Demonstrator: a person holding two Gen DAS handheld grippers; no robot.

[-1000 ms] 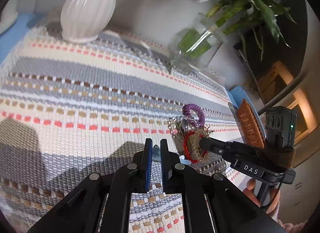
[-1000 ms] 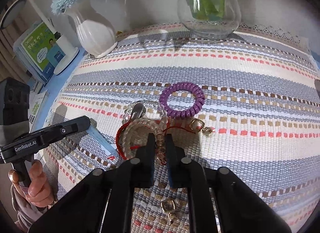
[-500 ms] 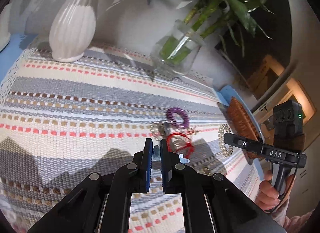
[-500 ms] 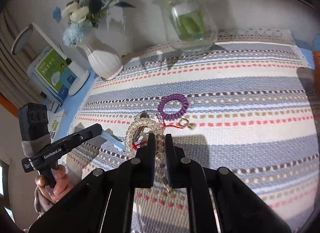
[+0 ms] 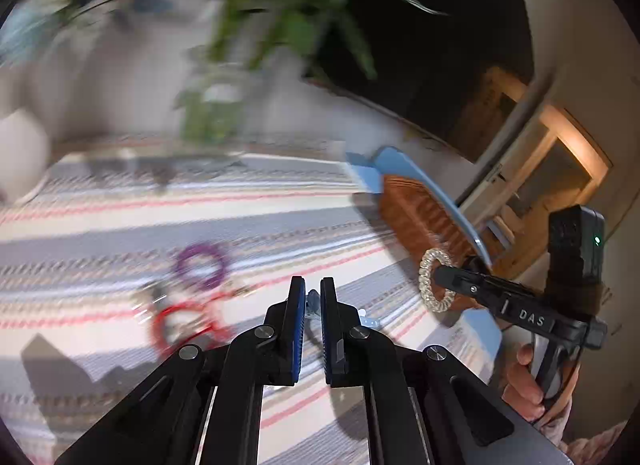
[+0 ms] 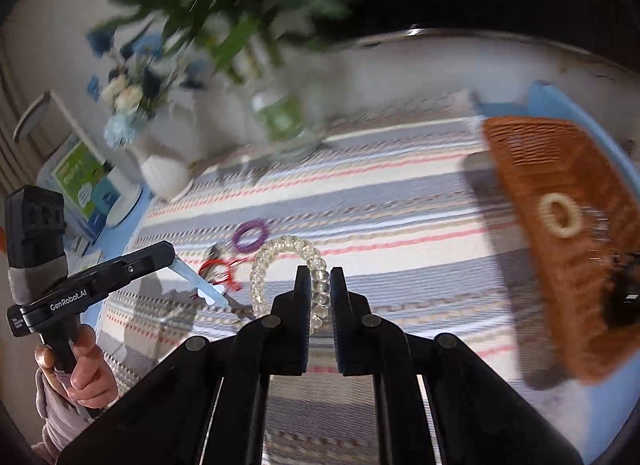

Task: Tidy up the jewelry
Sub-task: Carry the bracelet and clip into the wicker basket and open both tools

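Fingers [image 6: 320, 285] of right gripper pinch clear coil band [image 6: 280, 249].

Right tool [image 6: 320, 285] lifted clear coil bracelet [image 6: 288, 265] off mat, toward basket [image 6: 560, 225].

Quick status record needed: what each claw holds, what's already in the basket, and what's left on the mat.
right claw: shut on clear coil bracelet, lifted off the mat
left claw: shut on small light-blue clip
wicker basket: to the right, holds one cream ring
striped mat: purple coil ring and red cord bracelet lie on it
image quality: heavy motion blur
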